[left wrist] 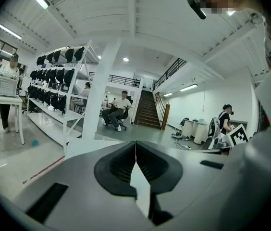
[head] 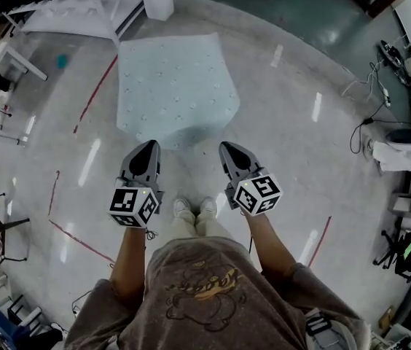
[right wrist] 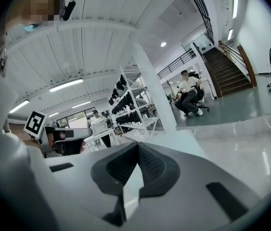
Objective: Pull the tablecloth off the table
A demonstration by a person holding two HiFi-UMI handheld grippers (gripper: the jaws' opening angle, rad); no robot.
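Two at once, holding the left gripper (head: 149,146) and right gripper (head: 229,147) side by side, jaws pressed together on nothing, aiming at the near edge of the pale blue tablecloth (head: 176,86) spread just ahead, probably squaring up for an even pull.

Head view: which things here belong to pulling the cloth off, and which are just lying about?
For the job:
tablecloth
left gripper, shut and empty
right gripper, shut and empty

Just lying about:
white shelving
small teal thing on the floor
red floor tape
cables
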